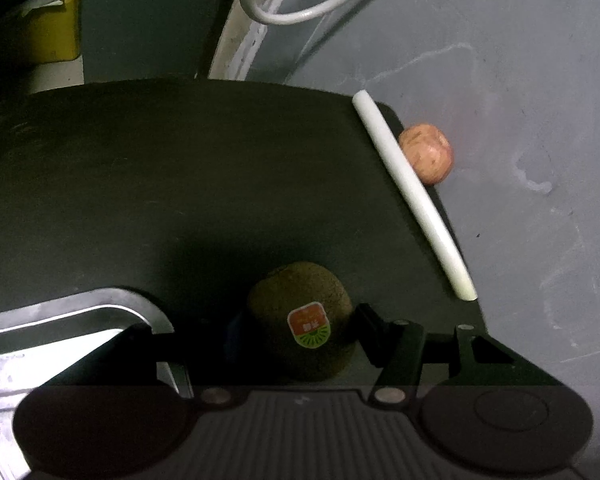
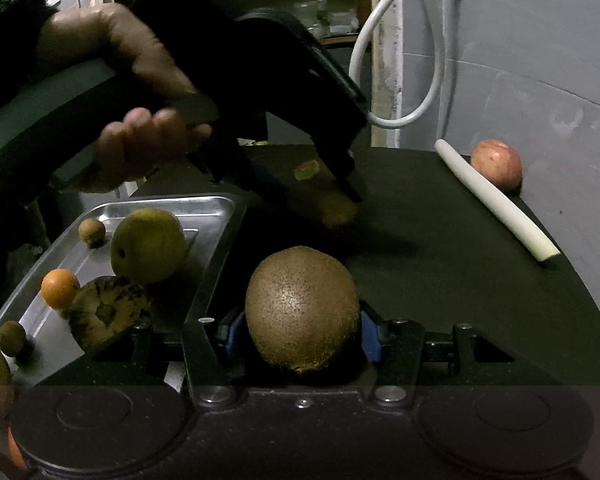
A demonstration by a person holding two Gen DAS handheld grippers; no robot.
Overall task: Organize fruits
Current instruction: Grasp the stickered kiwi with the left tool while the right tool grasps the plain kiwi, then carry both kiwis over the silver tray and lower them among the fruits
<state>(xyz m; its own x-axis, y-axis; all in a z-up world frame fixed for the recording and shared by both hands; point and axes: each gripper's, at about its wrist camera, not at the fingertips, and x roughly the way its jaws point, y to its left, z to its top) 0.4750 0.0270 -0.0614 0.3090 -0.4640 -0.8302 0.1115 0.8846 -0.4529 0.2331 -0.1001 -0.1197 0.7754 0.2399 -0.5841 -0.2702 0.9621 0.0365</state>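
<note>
My left gripper [image 1: 300, 332] is shut on a brown kiwi with a sticker [image 1: 302, 322], held over the dark table. In the right wrist view that left gripper [image 2: 332, 196] shows at the middle with the blurred kiwi [image 2: 338, 210] in its jaws. My right gripper [image 2: 302, 334] is shut on a second, larger kiwi [image 2: 302, 308]. A metal tray [image 2: 216, 206] at the left holds a green pear [image 2: 148, 244], a small orange [image 2: 59, 288], a cut fruit [image 2: 104, 312] and small brown fruits. A red apple [image 2: 496, 164] lies at the table's far right edge; it also shows in the left wrist view [image 1: 430, 152].
A white tube [image 1: 412, 196] lies along the table's right edge beside the apple, also in the right wrist view [image 2: 496, 200]. A white cable [image 2: 400, 80] hangs behind the table. The tray's corner [image 1: 100, 300] shows at lower left. A yellow box [image 1: 52, 32] stands at the far left.
</note>
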